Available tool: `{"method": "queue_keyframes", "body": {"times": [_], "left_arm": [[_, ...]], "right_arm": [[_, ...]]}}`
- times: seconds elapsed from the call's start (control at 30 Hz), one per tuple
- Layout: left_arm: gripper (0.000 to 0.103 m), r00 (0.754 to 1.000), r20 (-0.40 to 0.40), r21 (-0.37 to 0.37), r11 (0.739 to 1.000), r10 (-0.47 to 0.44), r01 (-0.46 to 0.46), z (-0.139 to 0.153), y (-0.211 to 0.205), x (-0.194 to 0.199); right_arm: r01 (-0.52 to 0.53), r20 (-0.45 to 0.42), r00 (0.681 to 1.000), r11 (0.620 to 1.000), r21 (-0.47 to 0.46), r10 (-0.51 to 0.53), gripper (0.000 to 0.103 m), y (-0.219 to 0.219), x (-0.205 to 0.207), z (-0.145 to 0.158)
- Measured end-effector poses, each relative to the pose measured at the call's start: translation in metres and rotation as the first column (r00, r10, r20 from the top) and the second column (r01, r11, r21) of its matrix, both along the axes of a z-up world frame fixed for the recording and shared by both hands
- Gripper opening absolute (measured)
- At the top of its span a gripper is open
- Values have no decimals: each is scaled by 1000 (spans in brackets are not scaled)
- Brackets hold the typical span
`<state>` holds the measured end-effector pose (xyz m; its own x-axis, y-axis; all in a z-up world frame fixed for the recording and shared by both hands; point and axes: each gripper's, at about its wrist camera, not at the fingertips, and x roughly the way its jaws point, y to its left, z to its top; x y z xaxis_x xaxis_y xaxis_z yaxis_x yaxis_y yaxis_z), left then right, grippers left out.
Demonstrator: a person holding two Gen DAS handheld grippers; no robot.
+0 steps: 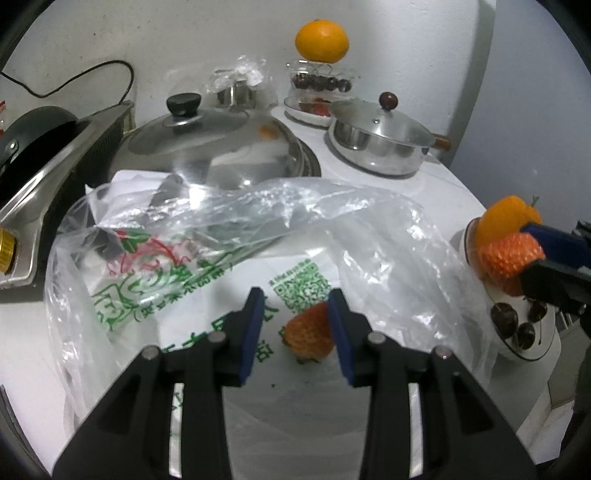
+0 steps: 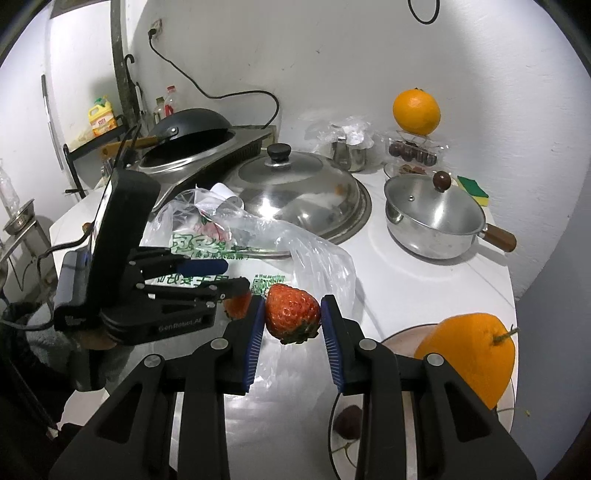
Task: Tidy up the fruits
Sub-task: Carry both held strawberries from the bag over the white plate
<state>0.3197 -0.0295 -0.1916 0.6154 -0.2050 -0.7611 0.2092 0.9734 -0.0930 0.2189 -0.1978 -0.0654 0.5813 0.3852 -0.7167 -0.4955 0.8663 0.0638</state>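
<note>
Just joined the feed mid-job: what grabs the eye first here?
The red strawberry pinched in the right gripper, just left of the plate holding an orange. Next, a second strawberry on the plastic bag, between the left gripper fingers. Far back, another orange is perched on a clear box.

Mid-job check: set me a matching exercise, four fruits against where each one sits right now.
Fruits:
1. red strawberry
2. pale strawberry
3. back orange
4. cherries

Places:
a. lying on the plastic bag
b. on the plate
c. pinched in the right claw
d. on top of the glass stand

Pairs: 1-c, 2-a, 3-d, 4-b
</note>
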Motion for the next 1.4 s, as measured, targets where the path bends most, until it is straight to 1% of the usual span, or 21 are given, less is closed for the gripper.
{"method": "queue_keyframes", "body": {"times": [0.17, 0.23, 0.67, 0.77, 0.83, 0.93, 1.17, 1.4], "left_arm": [[42, 1000, -5, 1, 1000, -23, 23, -3, -8, -3], [49, 999, -11, 3, 999, -34, 34, -6, -12, -5], [50, 994, -45, 10, 995, -98, 99, -23, -31, -8], [47, 994, -46, 11, 995, -103, 103, -26, -32, -9], [40, 994, -46, 22, 994, -102, 103, -27, -33, -9], [34, 995, -38, 28, 995, -96, 97, -28, -31, -9], [33, 996, -26, 25, 996, -87, 88, -27, -30, -10], [33, 997, -2, 23, 997, -79, 79, -20, -28, -13]], "right_arm": [[13, -5, 1000, 1000, 1, -13, 33, -5, 0, -2], [16, -5, 1000, 1000, 0, -16, 33, -7, -1, -3], [42, -10, 999, 999, 0, -42, 33, -16, -8, -4], [45, -10, 999, 999, -1, -45, 33, -17, -8, -4], [45, -9, 999, 999, 0, -45, 33, -17, -9, -4], [49, -10, 999, 999, -1, -49, 33, -18, -9, -4], [56, -4, 998, 998, -3, -56, 33, -20, -12, -3], [62, 4, 998, 998, -6, -62, 33, -21, -15, 1]]}}
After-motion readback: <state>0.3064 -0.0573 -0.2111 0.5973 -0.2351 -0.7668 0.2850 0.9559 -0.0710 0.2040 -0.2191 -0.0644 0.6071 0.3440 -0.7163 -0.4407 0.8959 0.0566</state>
